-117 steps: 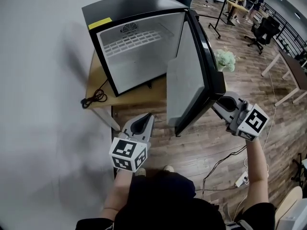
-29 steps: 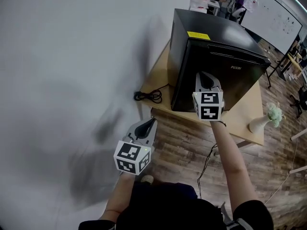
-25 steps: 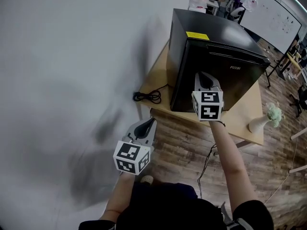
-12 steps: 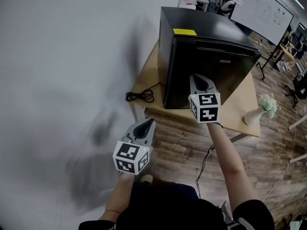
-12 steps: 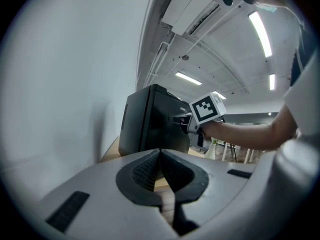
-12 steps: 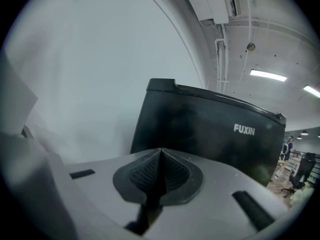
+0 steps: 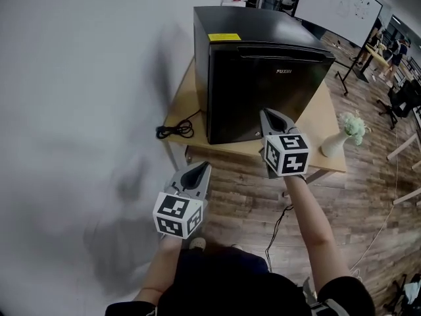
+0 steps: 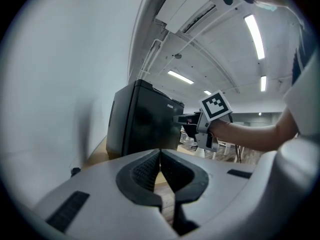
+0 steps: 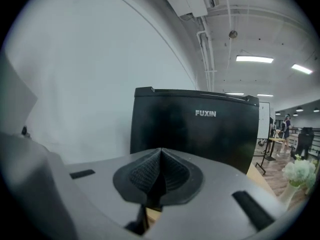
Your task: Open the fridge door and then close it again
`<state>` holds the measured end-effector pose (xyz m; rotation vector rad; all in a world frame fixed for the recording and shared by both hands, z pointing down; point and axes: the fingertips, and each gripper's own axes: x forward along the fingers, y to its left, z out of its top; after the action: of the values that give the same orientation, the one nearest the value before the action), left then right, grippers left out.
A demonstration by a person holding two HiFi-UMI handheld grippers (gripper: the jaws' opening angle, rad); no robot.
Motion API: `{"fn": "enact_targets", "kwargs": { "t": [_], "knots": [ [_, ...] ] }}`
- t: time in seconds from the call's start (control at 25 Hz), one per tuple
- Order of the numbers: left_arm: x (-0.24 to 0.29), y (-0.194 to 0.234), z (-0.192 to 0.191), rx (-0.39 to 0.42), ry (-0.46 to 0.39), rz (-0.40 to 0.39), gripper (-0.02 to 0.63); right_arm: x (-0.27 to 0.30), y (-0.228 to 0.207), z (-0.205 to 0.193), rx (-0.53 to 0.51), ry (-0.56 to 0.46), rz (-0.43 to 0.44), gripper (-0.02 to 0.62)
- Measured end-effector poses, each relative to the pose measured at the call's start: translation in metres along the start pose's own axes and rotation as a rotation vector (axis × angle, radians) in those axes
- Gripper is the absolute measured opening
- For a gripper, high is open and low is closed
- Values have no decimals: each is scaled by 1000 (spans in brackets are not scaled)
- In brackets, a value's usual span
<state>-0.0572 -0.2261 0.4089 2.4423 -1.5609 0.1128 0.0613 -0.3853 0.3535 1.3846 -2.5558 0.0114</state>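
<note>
The black mini fridge (image 7: 263, 71) stands on a low wooden table (image 7: 309, 151) against the white wall, its door closed, with the brand name on the door front (image 9: 205, 113). My right gripper (image 7: 272, 114) is shut and empty, held in front of the door's lower part and apart from it. My left gripper (image 7: 200, 169) is shut and empty too, lower left over the floor, well short of the fridge (image 8: 145, 121). The right gripper (image 8: 176, 119) and its marker cube show in the left gripper view.
A white vase with pale flowers (image 7: 342, 133) stands on the table's right end. A black coiled power cord (image 7: 172, 130) lies on the table's left side by the wall. Wooden floor, a cable (image 7: 279, 222), office chairs and a whiteboard lie behind and right.
The fridge door went from wide open to closed. Over the last second my right gripper has drawn back from the door toward me; the left gripper shifted slightly.
</note>
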Motion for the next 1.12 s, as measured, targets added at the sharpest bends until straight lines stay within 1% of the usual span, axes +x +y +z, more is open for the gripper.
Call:
{"fn": "enact_targets", "kwargs": {
  "t": [0.16,0.36,0.52,0.68,0.76,0.92,1.12],
  "knots": [
    [6,-12,3,11,-1,-22,8,-28,-8,4,43,-31,-6,-11],
    [12,-23,3,25,-8,-23,8,-72,-21,5,90,-71,-32,-11],
    [18,-32,1,44,-1,-28,8,-105,-30,-2,149,-93,-64,-11],
    [25,-36,-1,42,2,-39,8,-136,-34,-13,218,-120,-98,-11],
    [29,-40,0,38,-3,-46,8,-156,-36,-18,232,-141,-132,-11],
    [32,-44,1,19,-17,-49,8,-196,-37,-33,208,-184,-245,-11],
    [37,-51,-1,-1,-24,-66,8,-217,-35,-60,210,-178,-308,-11]
  ]
}}
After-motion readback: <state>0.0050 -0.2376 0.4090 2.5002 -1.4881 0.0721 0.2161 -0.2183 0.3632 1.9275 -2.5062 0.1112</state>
